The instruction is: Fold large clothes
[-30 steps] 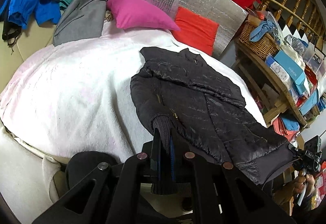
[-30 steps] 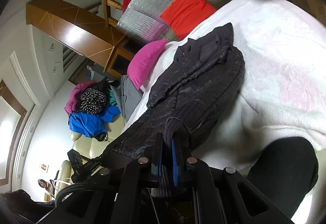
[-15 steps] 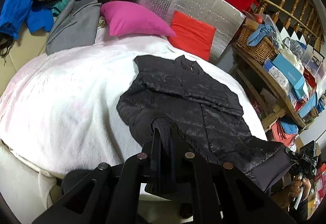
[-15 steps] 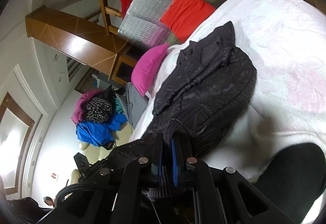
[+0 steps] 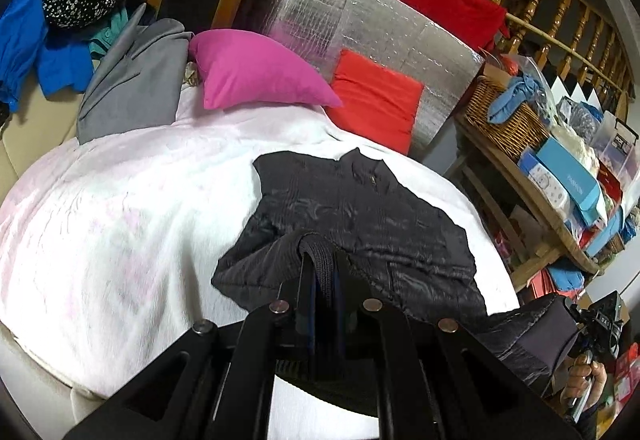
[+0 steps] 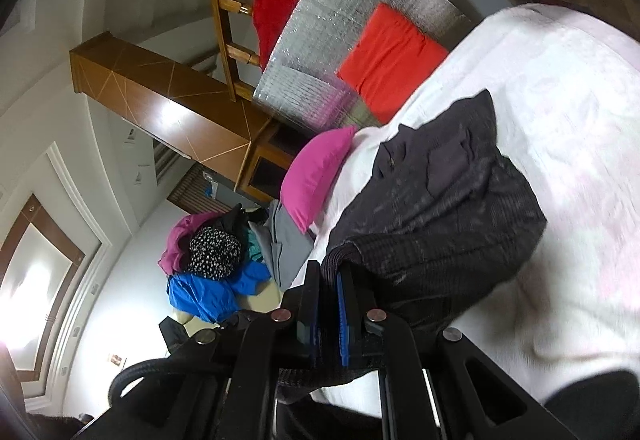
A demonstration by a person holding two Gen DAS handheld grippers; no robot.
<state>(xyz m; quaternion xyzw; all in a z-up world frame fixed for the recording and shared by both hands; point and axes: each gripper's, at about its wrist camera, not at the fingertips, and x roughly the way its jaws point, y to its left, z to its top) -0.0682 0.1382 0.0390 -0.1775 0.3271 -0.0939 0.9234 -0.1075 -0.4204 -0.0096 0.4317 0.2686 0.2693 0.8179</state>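
both of our grippers are clenched on the black quilted jacket (image 5: pixel 360 216): our left gripper (image 5: pixel 325 280) pinches the ribbed hem between its blue-padded fingers (image 5: pixel 316 304), and our right gripper (image 6: pixel 327 296) bites the ribbed band at the jacket's other bottom corner. from the left wrist view we also see our right hand (image 5: pixel 584 380) at the lower right edge, with that corner of the jacket lifted off the bed. the rest of the jacket lies on the white and pale pink blanket (image 5: pixel 120 224) that covers the bed, collar toward the pillows, its lower part raised and bunched toward us where we hold it. beyond the collar a pink pillow (image 5: pixel 256 72) and a red cushion (image 5: pixel 372 96) lean against a silver foil panel (image 5: pixel 360 20), and a red cloth (image 5: pixel 424 4) hangs over the wooden railing (image 5: pixel 540 0) behind. a grey garment (image 5: pixel 132 80) lies just beside the pink pillow, and past it we see a heap of blue, teal and dotted black clothes (image 5: pixel 60 8). to the right of the bed stands a wooden shelf (image 5: pixel 532 192) with a wicker basket (image 5: pixel 504 120) and boxes on it.
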